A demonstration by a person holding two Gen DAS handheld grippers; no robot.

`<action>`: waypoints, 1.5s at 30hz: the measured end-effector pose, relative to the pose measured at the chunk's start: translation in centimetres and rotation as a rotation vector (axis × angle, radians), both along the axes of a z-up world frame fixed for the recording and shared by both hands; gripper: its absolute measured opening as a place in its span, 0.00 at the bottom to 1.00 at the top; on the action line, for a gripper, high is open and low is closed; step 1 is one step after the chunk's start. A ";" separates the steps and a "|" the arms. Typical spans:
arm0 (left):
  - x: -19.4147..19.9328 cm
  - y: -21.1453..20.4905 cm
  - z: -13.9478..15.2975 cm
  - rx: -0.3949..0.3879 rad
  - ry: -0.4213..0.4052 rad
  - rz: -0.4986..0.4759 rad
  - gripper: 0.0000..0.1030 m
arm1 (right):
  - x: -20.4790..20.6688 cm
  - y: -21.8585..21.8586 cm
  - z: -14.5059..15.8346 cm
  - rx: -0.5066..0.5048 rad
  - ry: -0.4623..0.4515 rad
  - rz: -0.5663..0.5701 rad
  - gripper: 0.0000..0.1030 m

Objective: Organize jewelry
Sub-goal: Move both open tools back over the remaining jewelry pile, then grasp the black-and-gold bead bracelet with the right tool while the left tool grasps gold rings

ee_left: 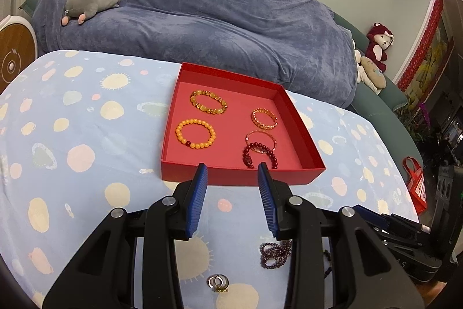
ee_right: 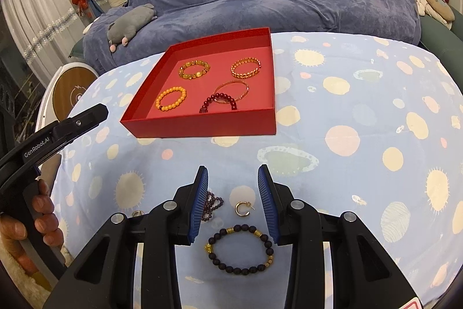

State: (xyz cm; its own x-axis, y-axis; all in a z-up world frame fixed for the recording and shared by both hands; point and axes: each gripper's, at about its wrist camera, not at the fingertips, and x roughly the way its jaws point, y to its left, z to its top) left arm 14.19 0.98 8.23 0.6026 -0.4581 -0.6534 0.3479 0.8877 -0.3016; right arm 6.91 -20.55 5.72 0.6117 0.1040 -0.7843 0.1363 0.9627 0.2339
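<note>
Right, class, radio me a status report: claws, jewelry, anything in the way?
Both claws, left and right, open, empty. Five bracelets in red box. Dark bead bracelet and earring below right claw. Nothing in the way.

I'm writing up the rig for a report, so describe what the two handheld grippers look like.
Both grippers are matte black plastic with angular linkage arms joined by round silver pivot pins. The left gripper and right gripper each carry two blue ribbed finger pads. In the right wrist view, the left gripper's side bears white "GenRobot.AI" lettering. No cables or sleeves show.
</note>
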 end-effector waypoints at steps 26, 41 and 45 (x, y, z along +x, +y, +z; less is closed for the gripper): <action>-7.2 0.4 -6.5 0.169 0.110 -0.010 0.40 | -5.3 1.1 -5.1 -0.044 0.138 -0.008 0.36; -7.5 0.2 -7.1 0.183 0.115 -0.014 0.40 | -4.7 0.9 -5.9 -0.059 0.145 -0.018 0.36; -7.6 0.2 -7.3 0.189 0.118 -0.018 0.40 | -4.4 1.2 -6.1 -0.067 0.148 -0.013 0.33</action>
State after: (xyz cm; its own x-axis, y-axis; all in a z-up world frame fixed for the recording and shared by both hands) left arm 6.59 1.14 0.95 0.5100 -0.3307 -0.7940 0.3361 0.9264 -0.1699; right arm 2.49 -19.39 -0.34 0.4898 0.0414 -0.8708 0.1770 0.9733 0.1458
